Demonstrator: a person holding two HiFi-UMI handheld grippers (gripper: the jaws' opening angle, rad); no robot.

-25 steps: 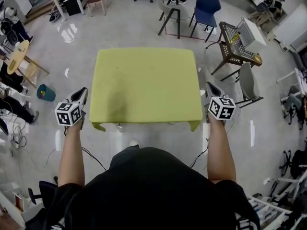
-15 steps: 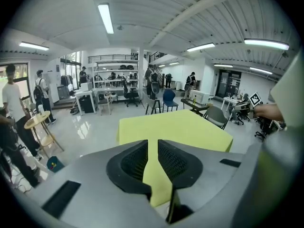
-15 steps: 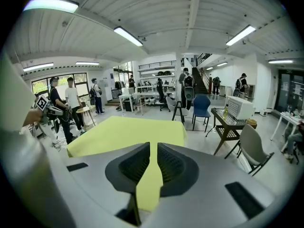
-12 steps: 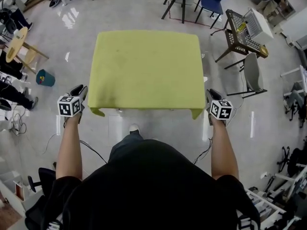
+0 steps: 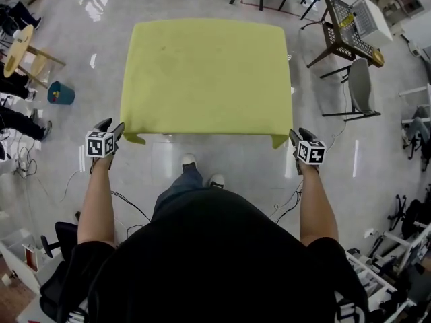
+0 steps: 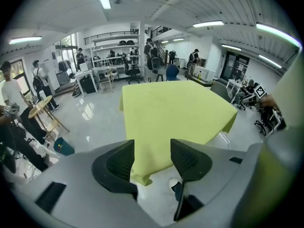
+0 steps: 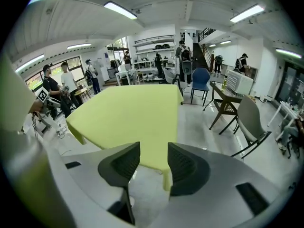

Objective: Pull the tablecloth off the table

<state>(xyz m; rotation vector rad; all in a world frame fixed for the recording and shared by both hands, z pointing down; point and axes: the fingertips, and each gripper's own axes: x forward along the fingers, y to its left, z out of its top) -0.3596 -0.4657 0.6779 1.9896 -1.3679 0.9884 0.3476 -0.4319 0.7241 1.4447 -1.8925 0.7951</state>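
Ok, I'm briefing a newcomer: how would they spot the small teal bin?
Start at the big yellow-green tablecloth. On the glossy floor off its left side, beside a round wooden table, stands the small teal bin, the only teal thing there.

The tablecloth [image 5: 205, 76] spreads straight ahead of us. Our left tool [image 5: 112, 128] sits just beside its near left corner and our right tool [image 5: 298, 136] just beside the near right one. Each tool's jaws have just been opening, with a hanging corner in line between them, untouched. Our shoes [image 5: 189, 160] stand on the floor before the near edge. A chair [image 5: 360, 86] stands to the cloth's right, a bin [image 5: 59, 93] to its left
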